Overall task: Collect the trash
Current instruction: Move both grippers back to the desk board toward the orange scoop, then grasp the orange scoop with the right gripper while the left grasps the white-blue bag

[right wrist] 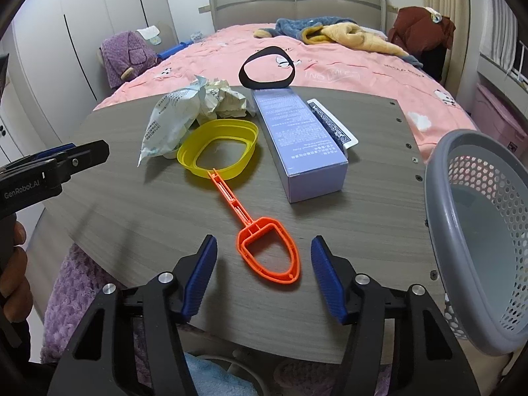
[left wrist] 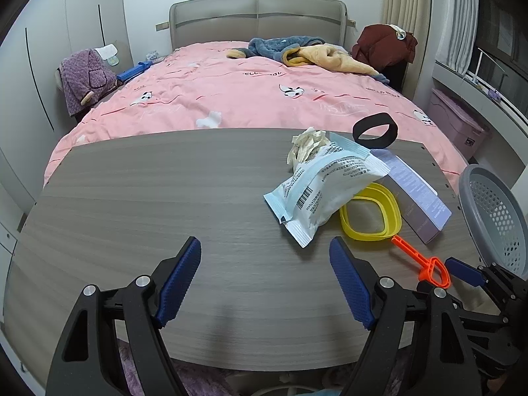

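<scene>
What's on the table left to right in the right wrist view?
White plastic packet → crumpled paper → purple box → gray basket at the right edge. The yellow sieve with its orange handle overlaps the packet and paper in x, so it is left out.

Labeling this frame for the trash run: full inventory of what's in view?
crumpled white paper wad: 1, table's far side
pale blue-white plastic wrapper: 1, partly over sieve
yellow sieve with orange handle: 1, table centre
lavender cardboard box: 1, right of sieve
blue patterned card pack: 1, beside box
black band loop: 1, far edge
grey mesh basket: 1, right edge
grey wood-grain table: 1
left gripper: open
right gripper: open
</scene>
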